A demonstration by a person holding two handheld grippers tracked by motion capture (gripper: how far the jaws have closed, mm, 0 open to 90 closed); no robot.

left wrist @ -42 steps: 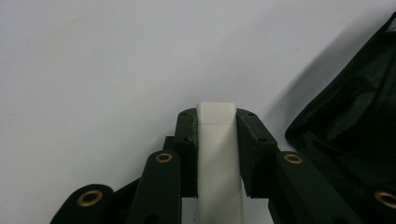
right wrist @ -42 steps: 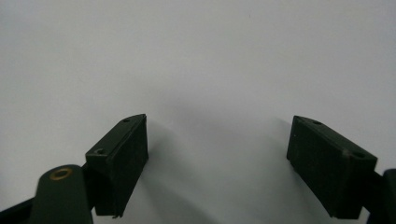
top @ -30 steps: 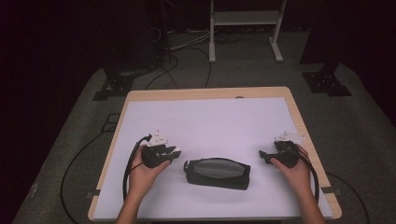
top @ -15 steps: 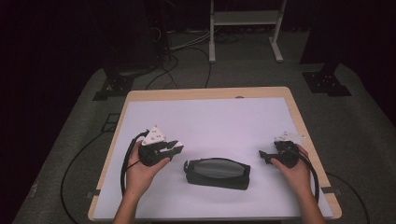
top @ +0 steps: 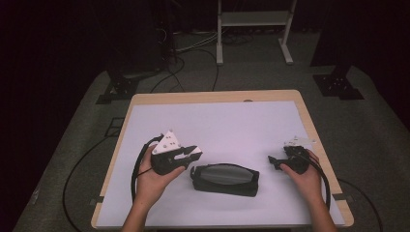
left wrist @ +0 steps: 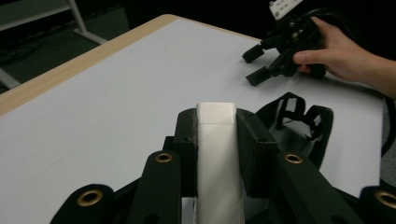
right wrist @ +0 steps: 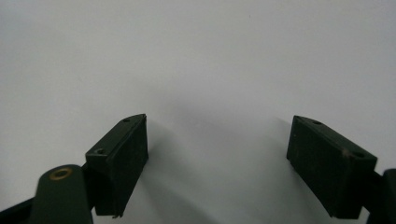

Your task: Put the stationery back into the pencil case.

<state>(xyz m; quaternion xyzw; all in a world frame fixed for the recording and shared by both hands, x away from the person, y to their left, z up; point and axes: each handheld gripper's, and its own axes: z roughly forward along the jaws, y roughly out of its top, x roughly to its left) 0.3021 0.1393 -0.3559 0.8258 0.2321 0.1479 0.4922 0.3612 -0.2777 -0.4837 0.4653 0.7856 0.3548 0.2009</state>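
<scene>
Left gripper (top: 189,153) has lifted and tilted since a second ago, jaws clenched on a white block (left wrist: 215,140), possibly folded paper. Right gripper (top: 275,162) rests released at the right. Black pouch (top: 224,179) lies near-centre, long axis left-right, just right of the left gripper, which is nearer.
</scene>
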